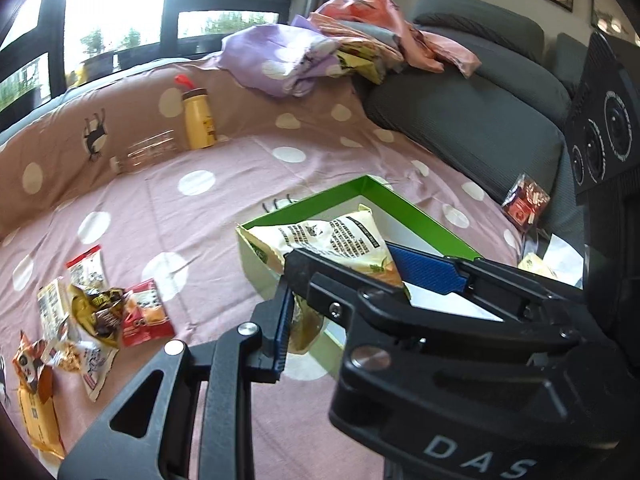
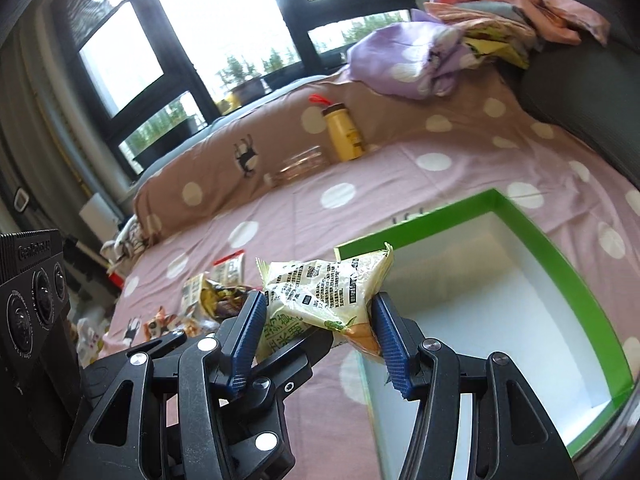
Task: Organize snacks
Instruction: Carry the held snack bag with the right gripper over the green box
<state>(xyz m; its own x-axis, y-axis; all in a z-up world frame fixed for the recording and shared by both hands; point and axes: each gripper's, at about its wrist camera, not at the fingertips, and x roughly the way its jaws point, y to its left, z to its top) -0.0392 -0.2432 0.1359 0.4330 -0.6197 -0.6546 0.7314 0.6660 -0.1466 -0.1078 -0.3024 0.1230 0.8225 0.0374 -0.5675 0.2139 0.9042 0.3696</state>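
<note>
Both the left gripper (image 1: 286, 280) and right gripper (image 2: 320, 320) clamp one snack bag (image 2: 320, 292) above the green box (image 2: 560, 248) edge; uneven release could drop it onto the bed (image 2: 360, 184).

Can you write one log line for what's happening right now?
both grippers shut on snack bag | above green box edge | box empty | more snacks on bedsheet

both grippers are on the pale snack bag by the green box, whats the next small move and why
Probably carry the snack bag a little further over the green box and lower it in. The right gripper and the left gripper both pinch it, it hangs only at the box's near corner, and the white floor inside looks bare, so there is room.
</note>
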